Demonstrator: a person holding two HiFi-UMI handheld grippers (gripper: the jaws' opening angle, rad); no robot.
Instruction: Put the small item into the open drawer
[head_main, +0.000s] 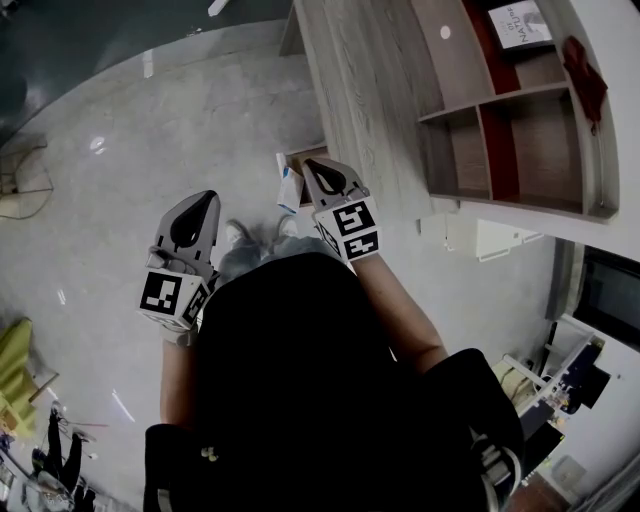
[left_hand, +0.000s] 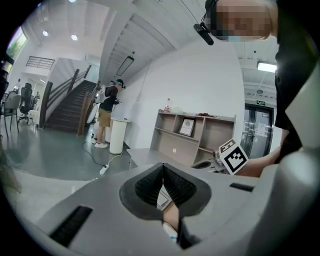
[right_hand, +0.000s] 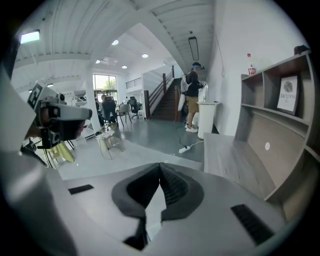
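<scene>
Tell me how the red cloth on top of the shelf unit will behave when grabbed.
The red cloth lies crumpled, so it is likely floppy and would sag when lifted. It looks thin, so it is probably light. It shouldn't roll.

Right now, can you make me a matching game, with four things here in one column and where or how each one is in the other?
1. red cloth
2. framed picture
3. power strip
4. right claw

A. shut, holding nothing
B. on the floor
C. on top of the shelf unit
D. inside a shelf compartment

Pairs: 1-C, 2-D, 3-B, 4-A.
</scene>
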